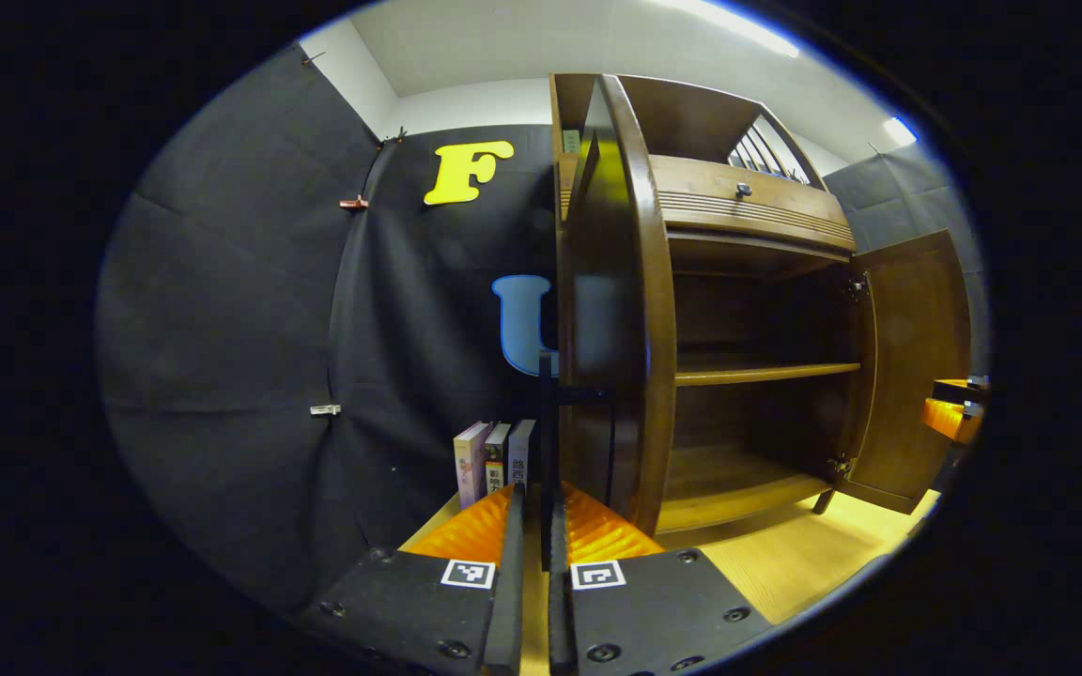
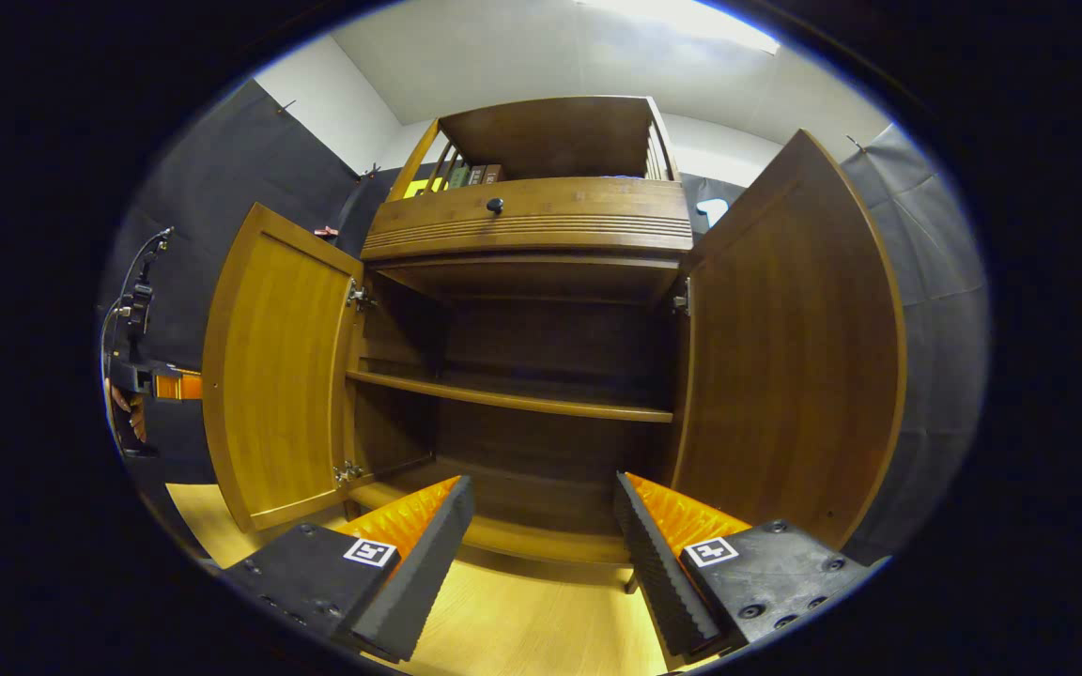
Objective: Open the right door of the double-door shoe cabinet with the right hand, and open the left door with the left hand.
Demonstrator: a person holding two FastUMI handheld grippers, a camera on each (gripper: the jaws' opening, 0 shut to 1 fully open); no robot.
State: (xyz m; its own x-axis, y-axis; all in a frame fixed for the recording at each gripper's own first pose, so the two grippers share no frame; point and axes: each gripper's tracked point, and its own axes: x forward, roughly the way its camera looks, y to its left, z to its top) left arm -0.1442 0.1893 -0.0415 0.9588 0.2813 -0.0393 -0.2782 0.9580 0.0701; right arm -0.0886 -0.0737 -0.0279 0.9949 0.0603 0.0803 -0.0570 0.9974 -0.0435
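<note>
both cabinet doors swung open, left gripper closed at left door edge

the shoe cabinet [image 2: 527,310] stands on a light wood floor [image 2: 522,620] with both doors wide open. in the right gripper view the left door [image 2: 269,376] hangs out to the left and the right door [image 2: 785,357] to the right, inner faces showing. between them sits one shelf [image 2: 513,402] and a bottom board, nothing visible on either. above the opening is a drawer front with a small dark knob [image 2: 495,204], and a railed top rack holding a few book spines.

right gripper [image 2: 541,526]: fingers spread wide apart, nothing between them, touching nothing, pointed at the cabinet's lower opening.

left gripper [image 1: 533,526]: fingers nearly together, just a thin slit. a slim dark vertical piece [image 1: 547,422] at the left door's [image 1: 616,310] edge lines up with that slit; can't tell if the fingers actually press on it. the door is seen edge-on here, right door [image 1: 907,366] open on the far side. three books [image 1: 494,460] stand upright beside the cabinet, against the black cloth wall [image 1: 250,329].

the other gripper shows small at the edge of each view.
</note>
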